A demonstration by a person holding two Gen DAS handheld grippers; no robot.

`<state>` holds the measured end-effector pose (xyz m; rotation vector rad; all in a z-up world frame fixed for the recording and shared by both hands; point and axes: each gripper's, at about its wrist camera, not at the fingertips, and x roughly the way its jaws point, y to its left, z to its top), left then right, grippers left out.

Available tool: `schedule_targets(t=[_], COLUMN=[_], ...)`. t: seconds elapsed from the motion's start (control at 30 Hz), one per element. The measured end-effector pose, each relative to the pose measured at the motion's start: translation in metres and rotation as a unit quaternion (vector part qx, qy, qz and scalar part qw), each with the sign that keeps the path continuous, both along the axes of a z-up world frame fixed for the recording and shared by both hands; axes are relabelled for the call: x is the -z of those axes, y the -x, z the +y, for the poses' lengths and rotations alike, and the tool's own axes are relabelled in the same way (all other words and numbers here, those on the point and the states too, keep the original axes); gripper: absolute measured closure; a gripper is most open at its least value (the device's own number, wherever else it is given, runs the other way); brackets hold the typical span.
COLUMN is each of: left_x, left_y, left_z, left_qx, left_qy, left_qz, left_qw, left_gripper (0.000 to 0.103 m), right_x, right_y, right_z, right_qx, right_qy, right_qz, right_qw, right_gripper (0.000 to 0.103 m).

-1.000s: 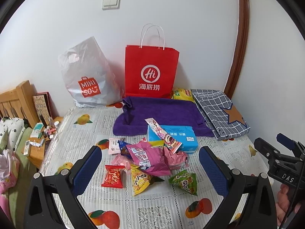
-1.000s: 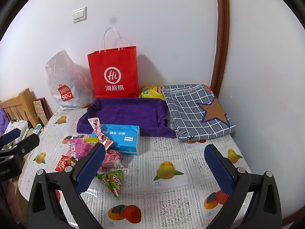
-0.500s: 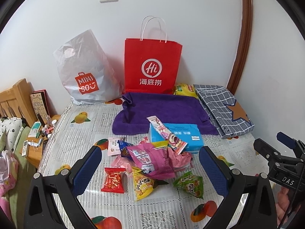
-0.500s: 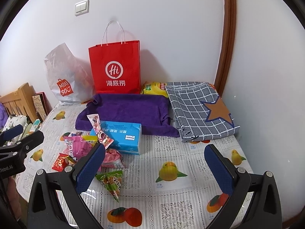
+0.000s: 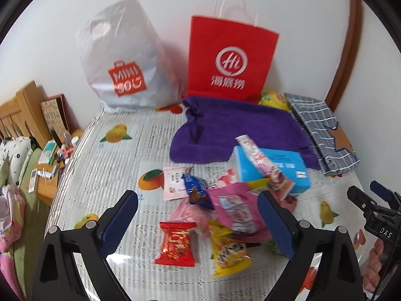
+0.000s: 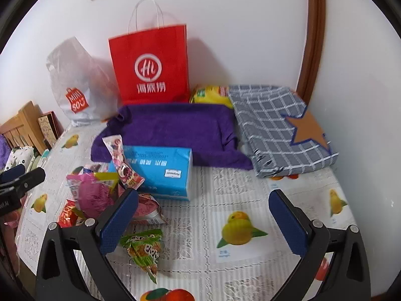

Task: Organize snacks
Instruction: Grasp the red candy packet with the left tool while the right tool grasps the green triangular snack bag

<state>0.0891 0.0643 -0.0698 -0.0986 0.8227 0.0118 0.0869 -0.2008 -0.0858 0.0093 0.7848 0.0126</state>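
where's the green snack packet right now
In the right wrist view the green packet lies on the tablecloth at lower left, just beside the right gripper's left finger, in front of the blue tissue box.

fruit-print table [image 6: 238,200] under snack packets [image 5: 233,213], tissue box [image 6: 160,173], purple towel [image 6: 175,125]

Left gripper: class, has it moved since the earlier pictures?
Yes. The left gripper has come forward and down toward the snack pile; the red paper bag looms larger.

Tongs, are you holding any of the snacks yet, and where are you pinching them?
No, nothing is held. The left tongs and right tongs both stand open above the table, not gripping any snack.
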Motion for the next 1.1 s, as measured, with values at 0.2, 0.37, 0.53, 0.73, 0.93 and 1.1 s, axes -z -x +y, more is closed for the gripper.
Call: schedule_targets(t=[0.2,0.37,0.53,0.73,0.93,1.1], left_x=[0.01,0.012,0.007,-0.003,0.0,0.012], left_y=[-0.017,-0.027,-0.033,-0.031,-0.023,-0.016], left_z=[0.015,0.021,0.026,0.024,0.022,0.028], left_qx=[0.015,0.038,0.057,0.082,0.083,0.06], left_qy=[0.004,0.002,0.003,-0.003,-0.001,0.002], left_qz=[0.001,0.006,0.007,0.007,0.006,0.011], left_qw=[0.9999,0.9992,0.9983,0.9966,0.9965,0.9981], left_gripper=[0.008,0.008,0.008,0.008,0.008,0.008], right_x=[0.021,0.033,0.03,0.025,0.04,0.061], right_y=[-0.011,-0.013,-0.002,0.019,0.035,0.033], right_z=[0.017,0.033,0.044,0.047,0.047,0.059], right_qx=[-0.013,-0.013,0.001,0.017,-0.001,-0.041], right_qy=[-0.022,-0.017,-0.004,0.005,-0.033,-0.038], right_qz=[0.03,0.065,0.071,0.062,0.063,0.079], right_qw=[0.999,0.998,0.997,0.998,0.997,0.995], right_gripper=[0.009,0.014,0.014,0.015,0.015,0.02])
